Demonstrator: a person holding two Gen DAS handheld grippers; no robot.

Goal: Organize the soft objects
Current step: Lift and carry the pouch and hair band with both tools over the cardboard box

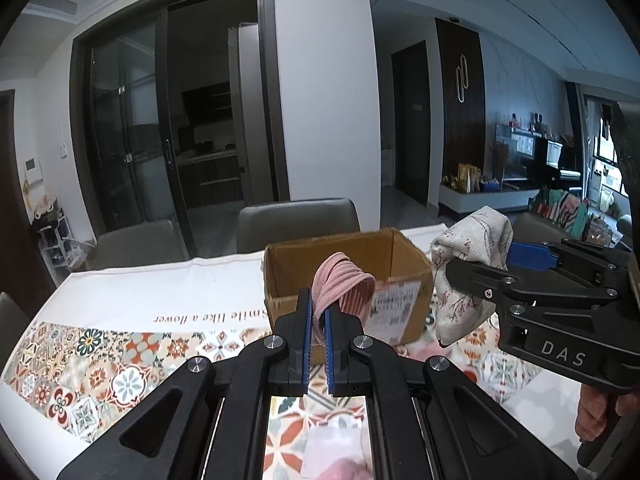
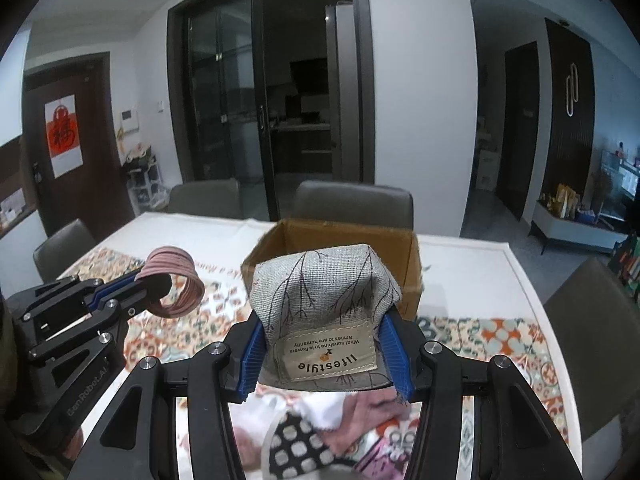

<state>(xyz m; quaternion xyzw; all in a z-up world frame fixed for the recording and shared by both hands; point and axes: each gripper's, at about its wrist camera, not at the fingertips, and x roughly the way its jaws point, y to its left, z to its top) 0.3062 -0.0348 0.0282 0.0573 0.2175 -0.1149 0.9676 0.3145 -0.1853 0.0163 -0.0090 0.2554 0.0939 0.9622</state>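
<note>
**Spotter:** What are you carrying, biggest thing first?

**Me:** The tabletop [image 2: 480, 264] with its patterned cloth lies under both grippers. Ahead of both sets of jaws stands the open cardboard box [image 1: 404, 264], mouth up. I judge that is where the soft things go. My right gripper [image 2: 324, 354] has its jaws closed partway on a grey printed cushion [image 2: 320, 284], label side facing my camera, bulging up and forward out of the jaws. My left gripper [image 1: 318, 320] has its jaws nearly shut, pinching a pink ribbed band [image 1: 344, 280] that loops forward past the fingertips.

**Spotter:** Which is closer to the box?

**Me:** Hard to call. From the right wrist the box sits straight beyond the cushion; from the left wrist it is ahead and slightly right of the band. Both loads hang above the tabletop, short of the box rim.

**Spotter:** Anything you cannot see?

**Me:** The box floor is hidden. Below my right jaws lies a blurred heap of fabrics [image 2: 320, 432], pieces I cannot separate.
</note>
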